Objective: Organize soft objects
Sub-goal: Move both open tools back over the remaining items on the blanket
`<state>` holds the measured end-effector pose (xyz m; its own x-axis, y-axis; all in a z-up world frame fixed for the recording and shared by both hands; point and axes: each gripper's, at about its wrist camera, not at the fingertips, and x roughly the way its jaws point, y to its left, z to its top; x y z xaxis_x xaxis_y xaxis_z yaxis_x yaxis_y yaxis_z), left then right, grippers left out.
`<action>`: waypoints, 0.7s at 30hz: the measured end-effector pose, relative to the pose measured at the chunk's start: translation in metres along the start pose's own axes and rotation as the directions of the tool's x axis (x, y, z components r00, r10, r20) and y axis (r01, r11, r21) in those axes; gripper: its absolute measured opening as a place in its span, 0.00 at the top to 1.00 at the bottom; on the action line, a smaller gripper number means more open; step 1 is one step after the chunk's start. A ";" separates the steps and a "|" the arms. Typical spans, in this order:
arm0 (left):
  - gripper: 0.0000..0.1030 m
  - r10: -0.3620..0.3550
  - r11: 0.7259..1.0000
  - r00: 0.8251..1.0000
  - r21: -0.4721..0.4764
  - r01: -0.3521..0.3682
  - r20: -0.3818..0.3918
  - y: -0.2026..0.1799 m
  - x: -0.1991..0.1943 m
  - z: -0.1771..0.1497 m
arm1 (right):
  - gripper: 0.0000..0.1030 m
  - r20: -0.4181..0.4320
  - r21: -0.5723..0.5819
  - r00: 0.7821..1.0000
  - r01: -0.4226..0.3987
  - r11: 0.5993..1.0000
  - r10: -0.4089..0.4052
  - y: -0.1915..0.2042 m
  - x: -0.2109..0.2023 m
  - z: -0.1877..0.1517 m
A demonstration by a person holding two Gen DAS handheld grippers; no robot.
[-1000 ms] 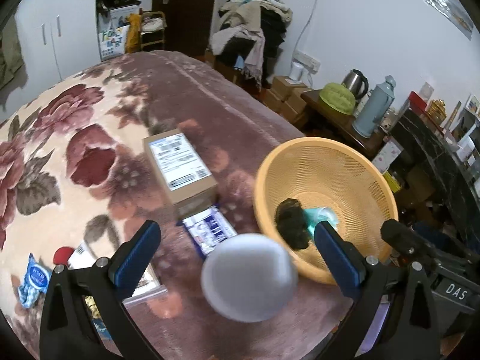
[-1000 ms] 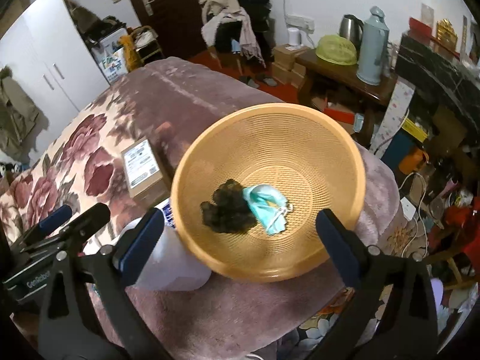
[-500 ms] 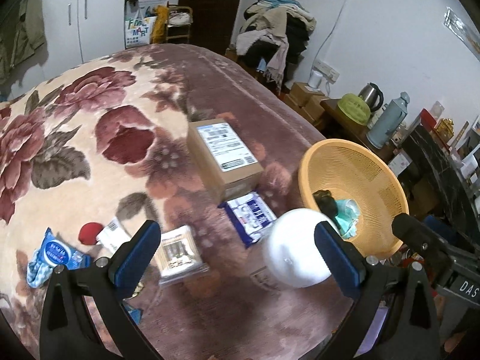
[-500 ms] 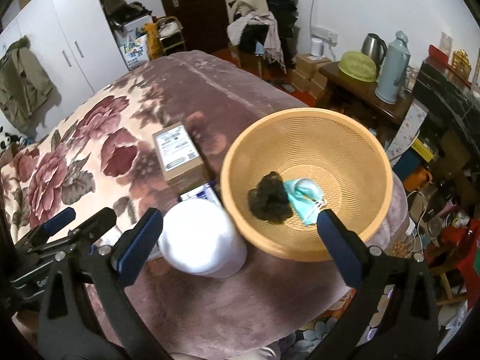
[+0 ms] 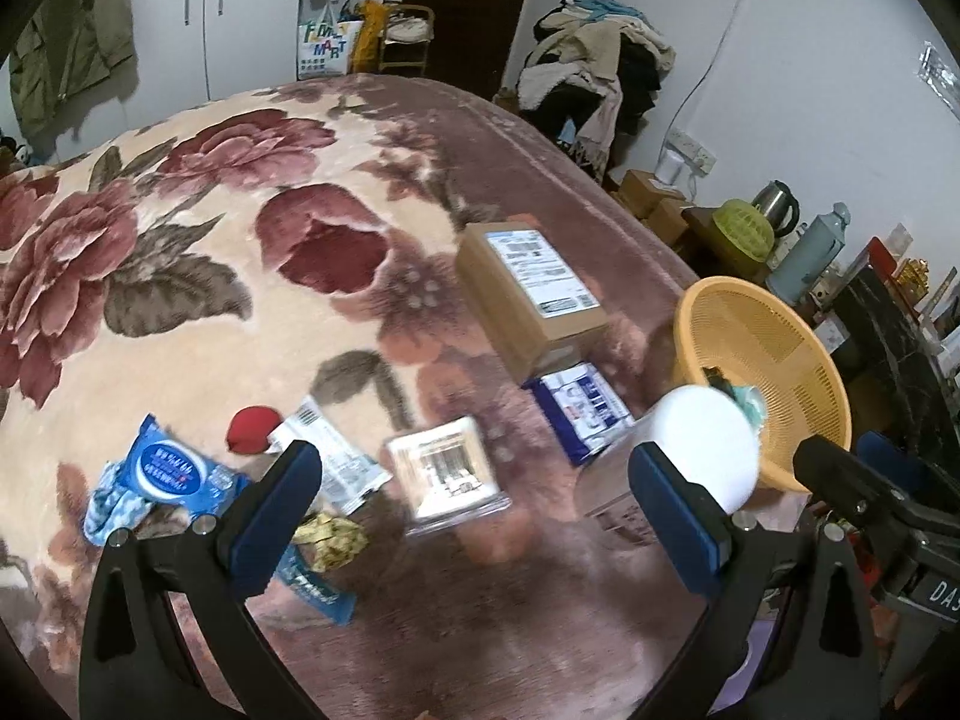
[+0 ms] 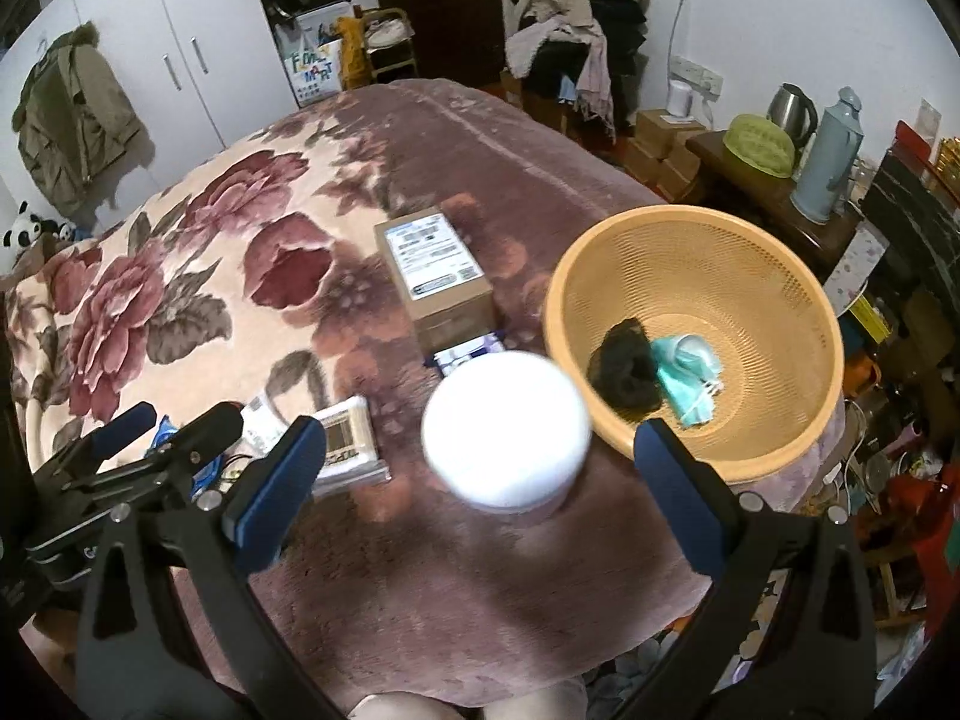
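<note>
With both grippers' jaws spread and empty, left gripper [image 5: 474, 492] over the bed's [image 5: 180, 276] clutter, right gripper [image 6: 480, 474] near the orange basket [image 6: 798, 324]: blue wet-wipe pack [image 5: 168, 468] lying at the near left, likely light, squashy, slick-filmed; best pinched across its middle, gently, to avoid slipping

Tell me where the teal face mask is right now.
In the right wrist view, the teal face mask lies at the bottom of the orange basket, right of centre, touching the dark fuzzy item.

white tub [image 6: 506, 429] beside basket [image 6: 798, 324], rug's foreground [image 6: 480, 588] open
</note>
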<state>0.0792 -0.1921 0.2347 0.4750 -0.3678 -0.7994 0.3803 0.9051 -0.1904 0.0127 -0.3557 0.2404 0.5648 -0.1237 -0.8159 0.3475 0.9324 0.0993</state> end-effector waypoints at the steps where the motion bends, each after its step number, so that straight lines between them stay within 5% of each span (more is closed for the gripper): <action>1: 0.01 0.002 1.000 1.000 -0.002 -0.002 -0.002 0.003 0.000 -0.002 | 0.00 -0.003 -0.003 1.000 -0.002 1.000 0.002 0.003 0.001 -0.002; 21: 0.01 0.099 0.991 0.993 -0.080 -0.104 -0.062 0.101 0.004 -0.055 | 0.00 -0.122 -0.080 0.990 -0.076 0.994 0.066 0.086 0.040 -0.054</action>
<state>0.0762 -0.0905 0.1809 0.4604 -0.2620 -0.8482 0.2642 0.9526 -0.1508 0.0248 -0.2628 0.1858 0.4910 -0.0193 -0.8709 0.2422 0.9634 0.1152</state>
